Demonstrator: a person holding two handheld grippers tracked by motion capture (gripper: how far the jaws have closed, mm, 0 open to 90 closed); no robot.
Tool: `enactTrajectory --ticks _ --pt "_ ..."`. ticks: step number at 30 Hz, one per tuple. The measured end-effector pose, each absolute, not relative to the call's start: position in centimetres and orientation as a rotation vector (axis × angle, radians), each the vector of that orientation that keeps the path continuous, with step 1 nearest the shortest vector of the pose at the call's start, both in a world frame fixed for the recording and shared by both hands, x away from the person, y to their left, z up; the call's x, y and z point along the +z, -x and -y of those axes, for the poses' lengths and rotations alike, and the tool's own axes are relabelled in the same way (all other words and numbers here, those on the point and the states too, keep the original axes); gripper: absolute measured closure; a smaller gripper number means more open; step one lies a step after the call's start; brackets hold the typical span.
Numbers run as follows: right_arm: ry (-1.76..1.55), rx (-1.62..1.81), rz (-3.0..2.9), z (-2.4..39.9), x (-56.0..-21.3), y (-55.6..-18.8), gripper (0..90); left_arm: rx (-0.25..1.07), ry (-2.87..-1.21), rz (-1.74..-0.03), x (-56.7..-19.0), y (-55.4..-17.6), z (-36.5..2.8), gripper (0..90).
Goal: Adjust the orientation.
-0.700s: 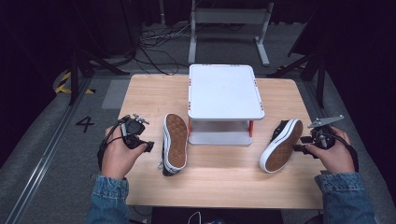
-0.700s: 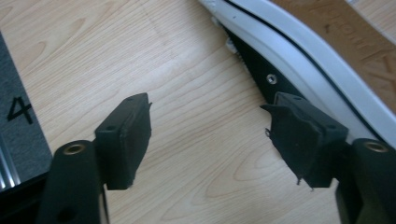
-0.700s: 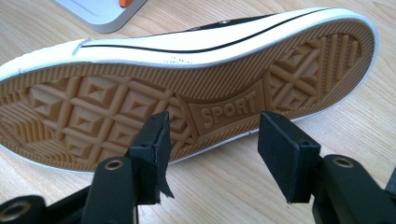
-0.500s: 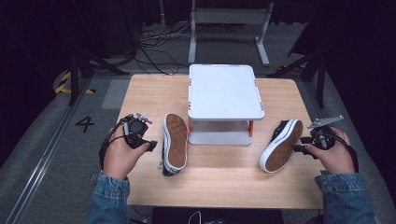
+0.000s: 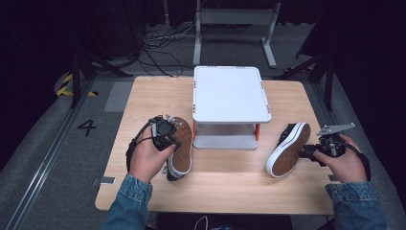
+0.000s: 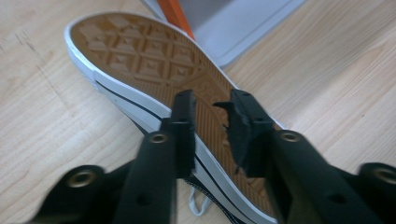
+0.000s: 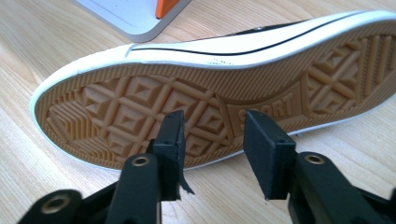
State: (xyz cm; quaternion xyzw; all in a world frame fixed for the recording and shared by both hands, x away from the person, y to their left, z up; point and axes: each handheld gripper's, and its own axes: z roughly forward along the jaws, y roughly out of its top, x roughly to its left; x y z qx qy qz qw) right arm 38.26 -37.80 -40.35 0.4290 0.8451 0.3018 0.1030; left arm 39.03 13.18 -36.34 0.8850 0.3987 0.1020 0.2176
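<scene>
Two black canvas shoes with white edges and tan soles lie on their sides on the wooden table (image 5: 143, 96). The left shoe (image 5: 181, 146) (image 6: 135, 51) turns its sole toward my left gripper (image 5: 174, 136) (image 6: 210, 100), whose jaws stand a little apart right at the sole's middle and grip nothing. The right shoe (image 5: 288, 149) (image 7: 140, 107) faces its sole to my right gripper (image 5: 303, 153) (image 7: 212, 122). That gripper is open just short of the sole, with nothing between its pads.
A white two-level stand (image 5: 231, 93) (image 6: 243, 23) (image 7: 126, 11) with orange legs sits at the table's middle, between the shoes. Bare wood lies in front of the shoes. Dark floor, cables and metal frames surround the table.
My left gripper has moved right, up to the left shoe's sole. The right gripper and both shoes have stayed where they were.
</scene>
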Motion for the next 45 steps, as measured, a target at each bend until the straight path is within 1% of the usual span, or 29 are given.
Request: enactTrajectory --ticks 2,5,11,17,20,28,32,36,38,39,40,41,43,45 --pt "-1.236 0.899 -2.499 37.7 -40.4 -38.2 62.1 0.281 -2.468 -1.114 -36.8 -39.2 -13.0 80.0" --pt "-1.204 0.919 -2.496 37.6 -40.2 -38.3 63.3 0.271 -2.485 -1.136 -37.4 -39.5 -13.0 81.8" --pt "-1.220 0.879 -2.484 37.3 -40.1 -38.3 63.4 0.249 -2.486 -1.153 -37.8 -39.7 -13.3 83.2" --pt "-1.255 0.834 -2.491 37.3 -40.1 -38.2 64.3 0.269 -2.510 -1.157 -37.7 -39.7 -13.8 82.8" --pt "-1.253 0.839 -2.490 37.3 -40.0 -38.2 64.4 0.291 -2.527 -1.205 -37.8 -39.7 -14.6 83.1" --pt "-1.241 0.844 -2.491 36.9 -39.9 -38.4 63.9 0.324 -2.574 -1.344 -38.7 -39.9 -17.2 87.3" --pt "-1.229 0.854 -2.486 36.7 -39.7 -38.5 63.5 0.304 -2.589 -1.432 -39.8 -40.2 -18.9 87.3" --pt "-1.228 0.857 -2.484 36.6 -39.6 -38.5 63.2 0.274 -2.563 -1.477 -40.2 -40.2 -20.0 83.7" --pt "-1.224 0.856 -2.485 36.5 -39.6 -38.5 63.1 0.296 -2.548 -1.490 -39.8 -40.2 -20.4 81.2" --pt "-1.215 0.860 -2.482 36.5 -39.6 -38.6 63.0 0.332 -2.523 -1.503 -39.1 -39.9 -20.5 79.0" --pt "-1.215 0.860 -2.482 36.5 -39.6 -38.6 63.0 0.332 -2.523 -1.503 -39.1 -39.9 -20.5 77.6" --pt "-1.213 0.858 -2.481 36.5 -39.6 -38.5 63.0 0.366 -2.501 -1.510 -38.5 -39.7 -20.6 77.6" --pt "-1.215 0.858 -2.477 36.6 -39.5 -38.5 63.0 0.388 -2.467 -1.480 -37.2 -39.1 -20.5 76.3" --pt "-1.217 0.857 -2.475 36.6 -39.5 -38.4 63.0 0.415 -2.469 -1.416 -36.2 -38.7 -19.7 76.3"
